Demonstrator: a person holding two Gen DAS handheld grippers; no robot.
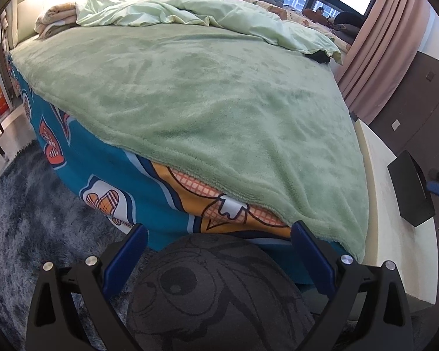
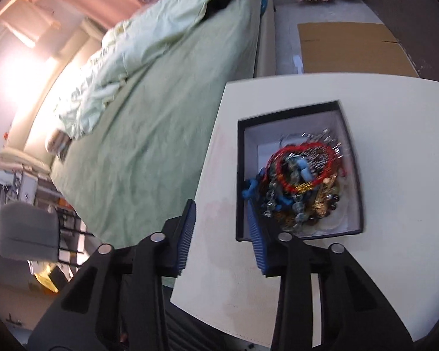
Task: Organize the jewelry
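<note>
Right gripper [image 2: 221, 219] is hanging over the cream bench top [image 2: 395, 175], jaws standing partly apart, nothing between the blue pads. I'm seeing bare bench surface in the gap. Its right finger [image 2: 256, 237] is overlapping the near-left corner of the black box [image 2: 348, 146] in view; I can't tell whether it's touching the rim.

The jewelry pile [image 2: 301, 181] is sitting inside that box, filling most of the white-lined interior: a red beaded loop on top, blue and grey beads, gold and silver chain bits tangled under it. The picture is somewhat blurred here, so I'm not separating individual pieces. The box is sitting on the bench, open side up, just beside the bed edge.

Left gripper [image 1: 219, 234] is pointing at the bed, jaws standing wide. A grey fabric with a cartoon print [image 1: 213, 292] is showing between and below the fingers; it looks like a clothed knee under the gripper, pads not pressing on it.

The left view is also catching the green fleece blanket [image 1: 190, 93] over the blue patterned sheet [image 1: 117, 175], the shaggy grey rug [image 1: 23, 204], and a black box shape [image 1: 409, 193] on the bench at the far right edge.
</note>
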